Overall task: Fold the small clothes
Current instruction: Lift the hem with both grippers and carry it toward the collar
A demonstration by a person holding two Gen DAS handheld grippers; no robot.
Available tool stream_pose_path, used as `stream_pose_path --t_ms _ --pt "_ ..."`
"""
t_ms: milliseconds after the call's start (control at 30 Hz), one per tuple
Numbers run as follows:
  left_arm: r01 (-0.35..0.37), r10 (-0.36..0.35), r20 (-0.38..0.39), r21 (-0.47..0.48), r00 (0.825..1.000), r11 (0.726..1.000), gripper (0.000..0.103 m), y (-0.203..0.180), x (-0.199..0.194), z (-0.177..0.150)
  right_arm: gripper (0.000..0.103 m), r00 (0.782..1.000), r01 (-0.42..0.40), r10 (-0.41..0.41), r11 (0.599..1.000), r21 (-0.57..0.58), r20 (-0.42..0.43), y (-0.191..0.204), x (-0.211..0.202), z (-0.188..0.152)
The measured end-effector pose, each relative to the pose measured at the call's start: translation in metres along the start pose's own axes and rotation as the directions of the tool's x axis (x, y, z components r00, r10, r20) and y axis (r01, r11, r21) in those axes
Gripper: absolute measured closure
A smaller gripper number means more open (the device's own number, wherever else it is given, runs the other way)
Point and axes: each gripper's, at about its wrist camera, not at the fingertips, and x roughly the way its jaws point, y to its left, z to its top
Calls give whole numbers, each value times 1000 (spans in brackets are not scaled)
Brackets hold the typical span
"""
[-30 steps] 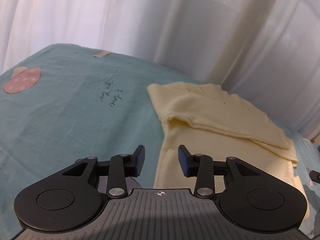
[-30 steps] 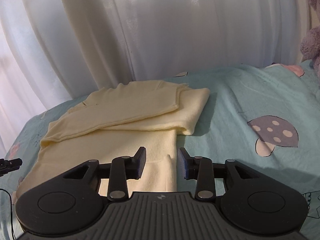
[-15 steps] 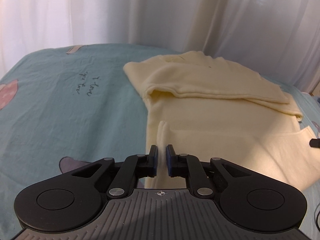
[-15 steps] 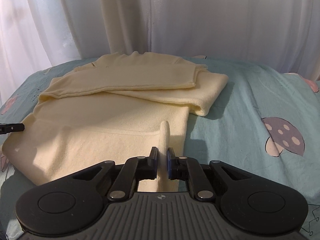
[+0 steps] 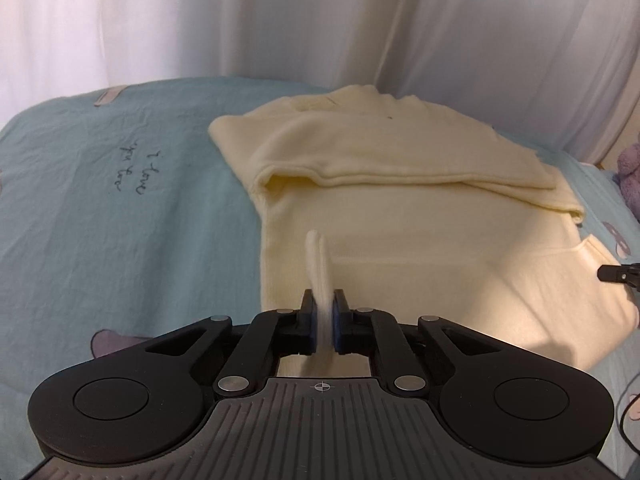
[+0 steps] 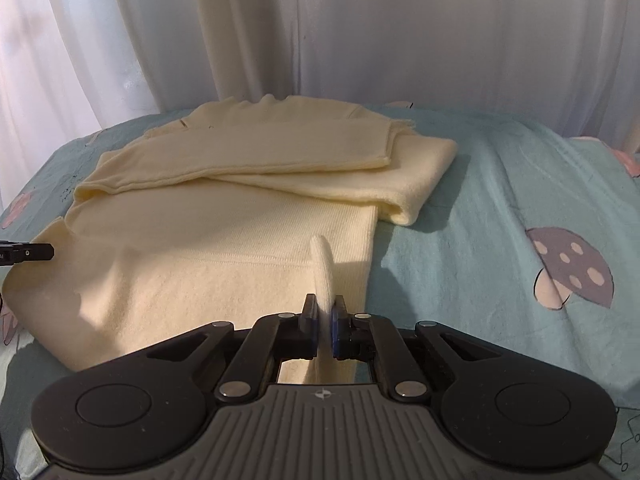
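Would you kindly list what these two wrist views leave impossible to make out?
- Left wrist: the sweater's near hem, hidden behind the left gripper.
- Right wrist: the same hem, behind the right gripper.
- Left wrist: purple plush toy, cut off by the edge.
- Handwriting on the bedsheet: too small.

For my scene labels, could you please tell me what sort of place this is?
Probably a bedroom: the cream sweater lies on a bed with a teal mushroom-print sheet, sheer white curtains hang close behind, and a purple plush toy sits at the edge.
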Motion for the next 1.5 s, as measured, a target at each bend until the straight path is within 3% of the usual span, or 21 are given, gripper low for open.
stream_pose_path --t_ms 167,267,367,467,533,600,667,700,733,800,933,1100,1300,1500 --pt "47 -41 154 -37 987 998 93 8 -22 50 98 991 34 -36 999 20 131 -5 4 49" --pt "8 4 206 -58 978 998 93 13 -8 79 98 985 55 -60 998 37 162 -8 25 71" --pt "-18 29 172 -63 985 998 93 15 28 95 97 991 59 -66 996 60 116 -16 58 82" --pt "-16 22 75 -80 997 997 91 19 69 94 91 998 65 -66 995 71 9 -25 90 81" --pt "-28 30 33 -78 999 997 84 18 80 87 87 999 42 -41 996 76 -20 -28 96 76" --pt "-17 19 59 -29 998 999 75 15 78 79 89 999 35 -35 998 50 -11 -26 95 71" --pt "-31 30 54 19 998 999 78 12 79 76 97 999 47 -47 999 10 -6 -20 93 70" --pt "-44 42 44 39 998 998 90 10 80 76 97 998 56 -56 998 -10 -3 -16 91 70" --pt "-57 55 34 51 998 997 93 8 79 77 98 997 72 -72 996 -43 9 -10 88 72" --pt "-47 43 57 74 997 996 94 4 66 83 98 995 90 -86 991 -95 48 -1 76 79" --pt "-37 15 174 122 985 992 93 -5 33 114 98 982 140 -125 985 -104 139 8 71 117" --pt "-138 123 263 37 957 990 93 0 62 168 98 937 286 -259 954 -90 236 12 107 161" --pt "-197 211 171 -97 962 976 93 8 131 188 98 932 319 -302 946 -56 199 13 153 171" --pt "-259 269 155 -80 951 962 93 2 157 177 98 928 340 -326 939 -53 180 12 172 161"
